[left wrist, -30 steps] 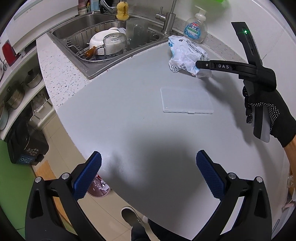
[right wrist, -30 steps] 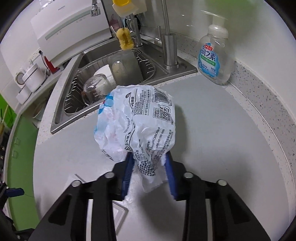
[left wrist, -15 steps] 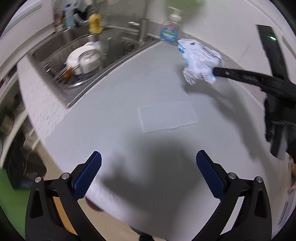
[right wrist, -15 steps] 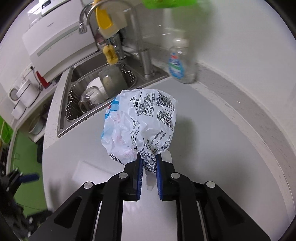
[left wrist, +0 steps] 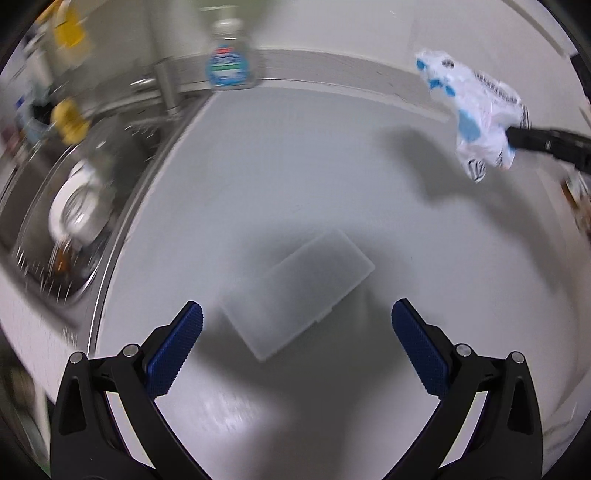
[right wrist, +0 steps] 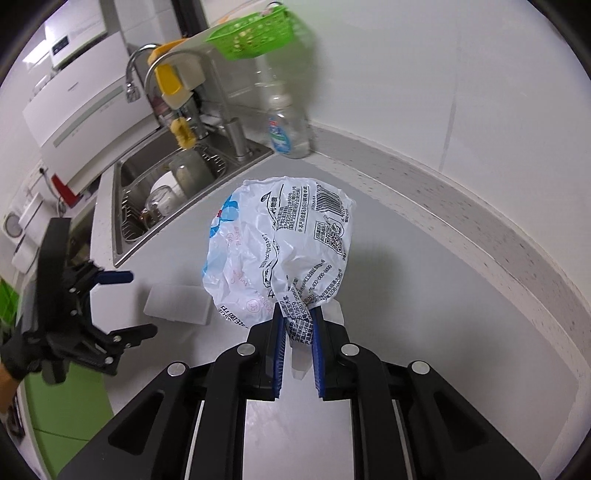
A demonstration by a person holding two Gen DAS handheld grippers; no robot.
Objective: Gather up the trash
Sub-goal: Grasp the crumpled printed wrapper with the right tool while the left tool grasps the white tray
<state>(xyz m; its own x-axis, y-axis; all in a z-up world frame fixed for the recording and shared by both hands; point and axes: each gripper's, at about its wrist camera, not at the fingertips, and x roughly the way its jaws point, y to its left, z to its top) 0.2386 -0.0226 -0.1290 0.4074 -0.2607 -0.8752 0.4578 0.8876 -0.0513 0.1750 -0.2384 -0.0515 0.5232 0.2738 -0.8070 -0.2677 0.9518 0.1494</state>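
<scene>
My right gripper (right wrist: 298, 321) is shut on a crumpled white plastic wrapper (right wrist: 280, 251) with blue print and holds it up above the grey counter (right wrist: 406, 266). The wrapper also shows at the upper right of the left wrist view (left wrist: 476, 114), pinched by the right gripper's black fingers (left wrist: 535, 142). My left gripper (left wrist: 295, 332) is open and empty, low over the counter. A flat translucent plastic lid (left wrist: 295, 291) lies on the counter between and just beyond its blue pads. The lid also shows in the right wrist view (right wrist: 177, 304), next to the left gripper (right wrist: 122, 306).
A steel sink (right wrist: 177, 184) with dishes and a tap sits at the back left. A soap dispenser bottle (right wrist: 288, 129) stands by the wall behind the counter. A green basket (right wrist: 255, 35) hangs above. The counter's curved front edge (left wrist: 107, 295) runs along the left.
My right gripper has lifted the wrapper higher and pulled it back from the wall. My left gripper has moved forward over the counter, bringing the lid between its pads.
</scene>
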